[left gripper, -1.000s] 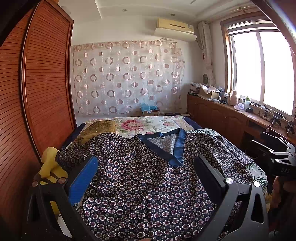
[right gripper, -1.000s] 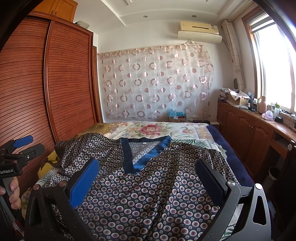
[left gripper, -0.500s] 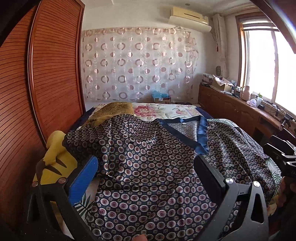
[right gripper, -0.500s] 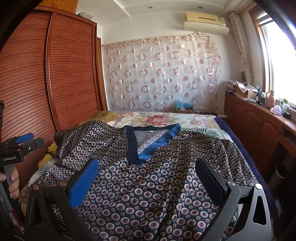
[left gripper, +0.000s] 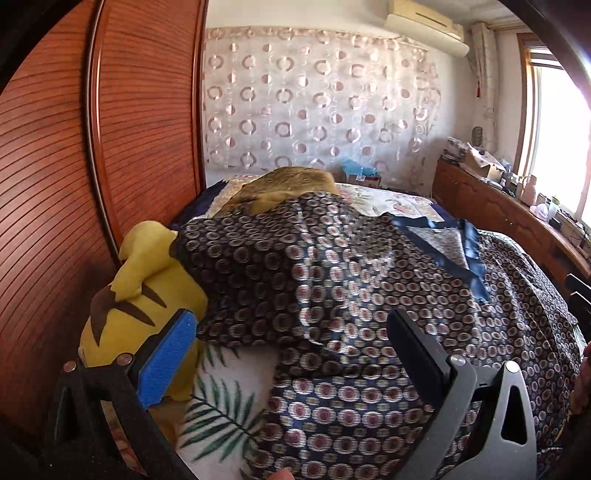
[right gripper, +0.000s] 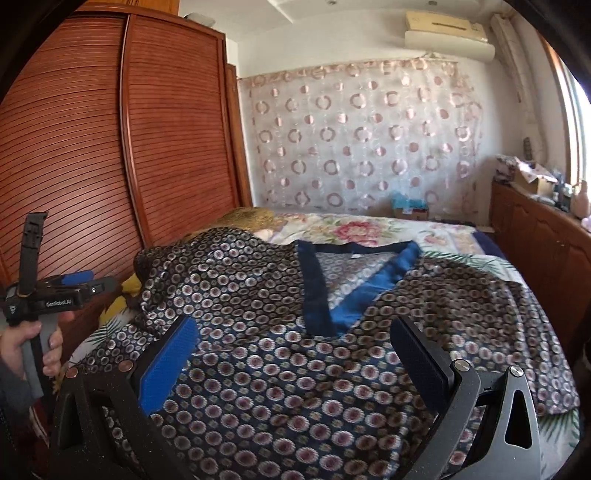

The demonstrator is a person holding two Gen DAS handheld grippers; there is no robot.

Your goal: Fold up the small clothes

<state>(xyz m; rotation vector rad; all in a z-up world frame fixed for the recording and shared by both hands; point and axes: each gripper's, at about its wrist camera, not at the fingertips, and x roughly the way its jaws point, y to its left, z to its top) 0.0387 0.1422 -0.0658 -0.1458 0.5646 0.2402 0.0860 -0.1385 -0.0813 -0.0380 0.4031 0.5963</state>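
The left gripper (left gripper: 291, 354) has swung left toward the yellow plush (left gripper: 140, 295), jaws still wide.

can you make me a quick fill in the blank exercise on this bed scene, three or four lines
1. The patterned shirt spread on the bed has a V-neck trimmed in ____ satin.
2. The shirt's sleeve drapes over a ____ plush toy beside the wooden wardrobe.
3. The jaws of both the left gripper and the right gripper stand ____, holding nothing.
4. High on the wall above the circle-print curtain hangs an air ____.

Missing words: blue; yellow; open; conditioner
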